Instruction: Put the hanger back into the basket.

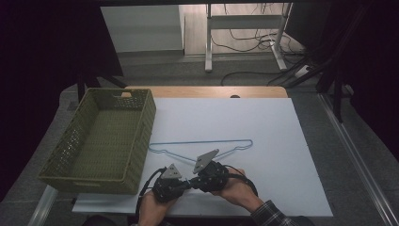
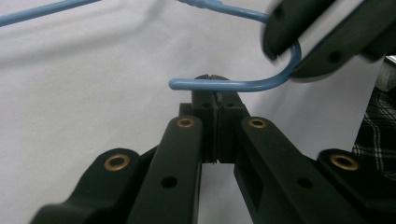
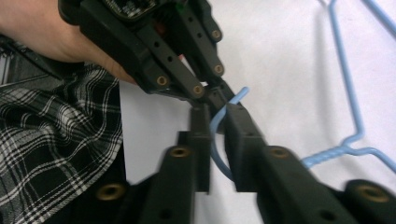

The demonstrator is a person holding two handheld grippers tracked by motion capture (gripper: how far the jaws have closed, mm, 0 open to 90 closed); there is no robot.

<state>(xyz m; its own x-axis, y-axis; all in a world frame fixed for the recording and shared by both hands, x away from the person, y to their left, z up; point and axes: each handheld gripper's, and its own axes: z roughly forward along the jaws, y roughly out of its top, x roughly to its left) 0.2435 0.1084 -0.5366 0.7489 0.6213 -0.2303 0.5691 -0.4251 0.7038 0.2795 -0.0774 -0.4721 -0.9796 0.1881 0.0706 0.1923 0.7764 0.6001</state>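
Observation:
A light blue wire hanger (image 1: 202, 141) lies flat on the white table (image 1: 268, 122), its hook pointing toward the person. Both grippers meet at that hook near the front edge. My left gripper (image 2: 213, 93) is shut, jaws pressed together, and the hook's free end (image 2: 224, 85) lies across its tips rather than between them. My right gripper (image 3: 217, 116) comes in from the other side with the hook's curved wire (image 3: 215, 140) pinched between its jaws. In the high view the left gripper (image 1: 184, 183) and right gripper (image 1: 195, 178) sit tip to tip.
An olive woven basket (image 1: 141, 136) stands on the table's left side, close to the hanger's left end. A plaid sleeve (image 3: 56, 140) is just behind the grippers. Beyond the table are a wooden strip, desk legs and cables on the floor.

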